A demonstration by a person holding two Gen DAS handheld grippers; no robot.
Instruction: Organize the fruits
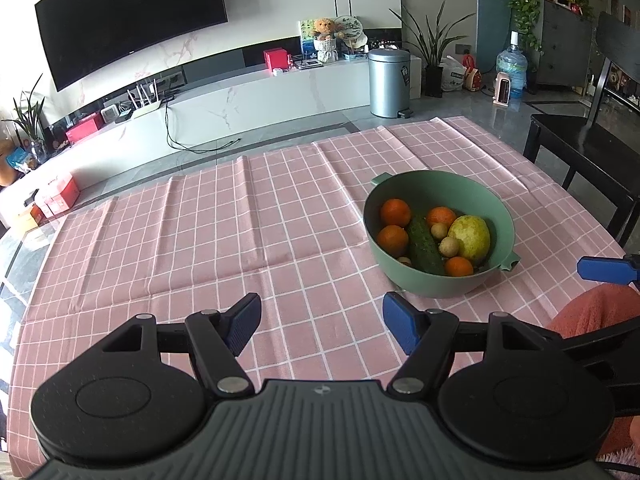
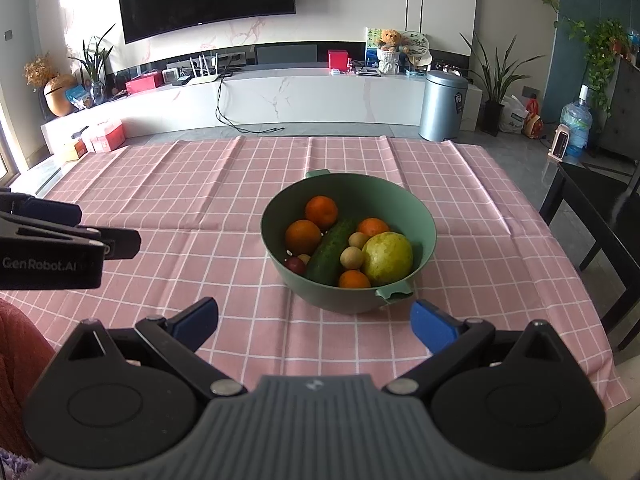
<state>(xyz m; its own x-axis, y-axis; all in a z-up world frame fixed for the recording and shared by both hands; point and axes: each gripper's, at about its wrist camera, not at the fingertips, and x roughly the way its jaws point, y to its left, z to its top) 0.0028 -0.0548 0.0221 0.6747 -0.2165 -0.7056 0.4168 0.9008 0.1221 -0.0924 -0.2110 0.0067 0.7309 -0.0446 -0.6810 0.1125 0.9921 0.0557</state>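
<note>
We see one green bowl (image 2: 348, 240) of produce on the pink checked cloth (image 2: 200, 208).
It holds four oranges (image 2: 321, 211), a dark cucumber (image 2: 330, 256) lying across the middle, a yellow-green pear (image 2: 387, 258), small tan round fruits (image 2: 351, 257) (plus a reddish one at the wall). Left gripper (image 1: 320, 322) and right gripper (image 2: 314, 322) both hover empty, jaws spread wide.

The left gripper (image 1: 320, 322) is hanging over the pink checked tablecloth (image 1: 200, 240) with its blue fingers (image 1: 400, 322) spread wide and nothing between them. A green bowl (image 1: 436, 280) is sitting just ahead to the right, holding oranges (image 1: 395, 212), a cucumber (image 1: 425, 246), a yellow-green pear (image 1: 470, 237) and small round fruits (image 1: 449, 245).
</note>
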